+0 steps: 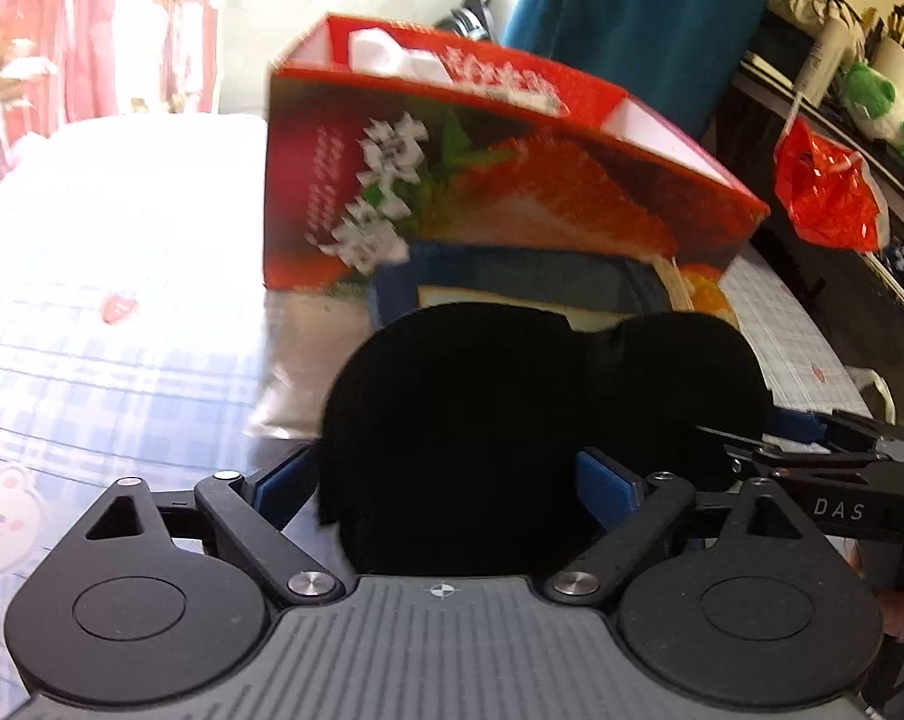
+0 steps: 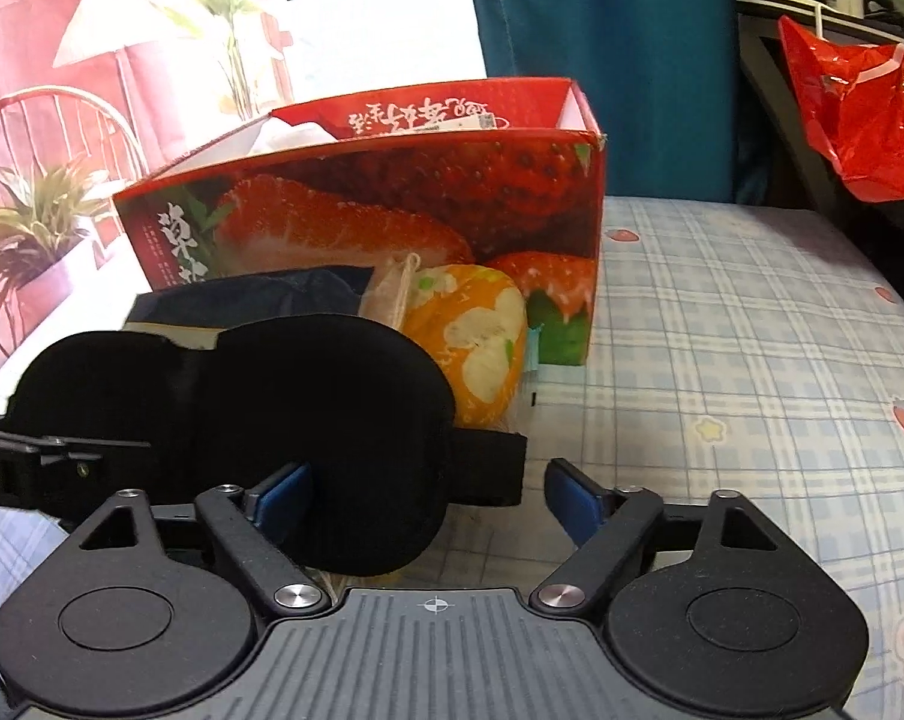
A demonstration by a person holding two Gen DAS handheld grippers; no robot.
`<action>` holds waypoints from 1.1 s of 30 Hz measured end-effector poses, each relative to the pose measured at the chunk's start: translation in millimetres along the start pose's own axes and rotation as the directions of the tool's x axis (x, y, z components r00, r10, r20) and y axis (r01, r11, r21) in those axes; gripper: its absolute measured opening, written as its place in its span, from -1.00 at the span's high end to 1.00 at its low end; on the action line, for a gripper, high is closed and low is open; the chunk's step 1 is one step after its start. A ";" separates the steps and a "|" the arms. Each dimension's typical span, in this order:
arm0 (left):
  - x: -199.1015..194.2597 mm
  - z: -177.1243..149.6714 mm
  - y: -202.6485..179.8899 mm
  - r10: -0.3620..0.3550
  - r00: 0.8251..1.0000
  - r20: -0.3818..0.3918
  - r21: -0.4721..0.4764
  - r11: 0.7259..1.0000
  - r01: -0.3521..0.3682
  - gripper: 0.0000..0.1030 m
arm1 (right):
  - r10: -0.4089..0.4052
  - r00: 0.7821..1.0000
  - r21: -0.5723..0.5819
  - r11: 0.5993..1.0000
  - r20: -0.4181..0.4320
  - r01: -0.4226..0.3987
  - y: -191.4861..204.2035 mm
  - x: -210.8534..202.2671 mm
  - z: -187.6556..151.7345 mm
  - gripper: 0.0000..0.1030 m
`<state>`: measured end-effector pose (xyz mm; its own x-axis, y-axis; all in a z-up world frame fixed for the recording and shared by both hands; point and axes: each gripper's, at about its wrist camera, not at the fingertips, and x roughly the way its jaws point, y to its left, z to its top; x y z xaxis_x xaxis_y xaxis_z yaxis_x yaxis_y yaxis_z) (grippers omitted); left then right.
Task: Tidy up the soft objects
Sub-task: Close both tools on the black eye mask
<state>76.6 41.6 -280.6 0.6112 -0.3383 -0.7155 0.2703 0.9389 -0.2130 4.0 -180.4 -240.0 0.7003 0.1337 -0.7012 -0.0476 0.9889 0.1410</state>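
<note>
A black padded eye mask (image 1: 511, 420) (image 2: 242, 408) lies on the checked bedsheet (image 2: 751, 330) in front of a red strawberry-print box (image 1: 511, 180) (image 2: 362, 210). My left gripper (image 1: 446, 480) stands wide with the mask's left lobe filling the space between its blue pads (image 1: 284, 480); the lobe keeps its shape. My right gripper (image 2: 428, 492) is open around the right lobe. Its left pad (image 2: 281, 498) is against the mask, while its right pad (image 2: 571, 495) is clear, just past the strap end (image 2: 493, 468). Each gripper shows at the side of the other's view.
An orange soft item with white patches (image 2: 475, 342) and a dark blue item (image 2: 260, 294) lie between mask and box. A red plastic bag (image 1: 823, 192) (image 2: 859, 120) hangs at the right by cluttered shelves. A teal cloth (image 1: 643, 18) hangs behind the box.
</note>
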 end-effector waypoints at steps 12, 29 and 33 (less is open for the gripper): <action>-25.2 -8.0 30.4 -0.042 0.997 0.066 -0.119 0.992 0.050 -0.01 | 0.014 0.999 0.012 1.000 0.047 -0.015 3.7 -7.4 5.3 -0.12; -16.0 -10.3 25.8 -0.037 0.997 0.066 -0.126 0.991 0.045 -0.07 | -0.010 0.991 0.028 1.000 0.131 0.006 -2.8 -25.8 12.6 0.41; -15.5 -10.7 25.0 -0.037 0.997 0.066 -0.128 0.991 0.045 -0.09 | -0.018 0.993 0.050 0.999 0.119 0.013 -5.2 -23.4 12.6 0.35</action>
<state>66.0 71.0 -281.9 0.6489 -0.3762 -0.6613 0.2003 0.9230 -0.3285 -3.1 -189.6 -215.5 0.7809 0.1067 -0.6154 -0.0028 0.9859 0.1673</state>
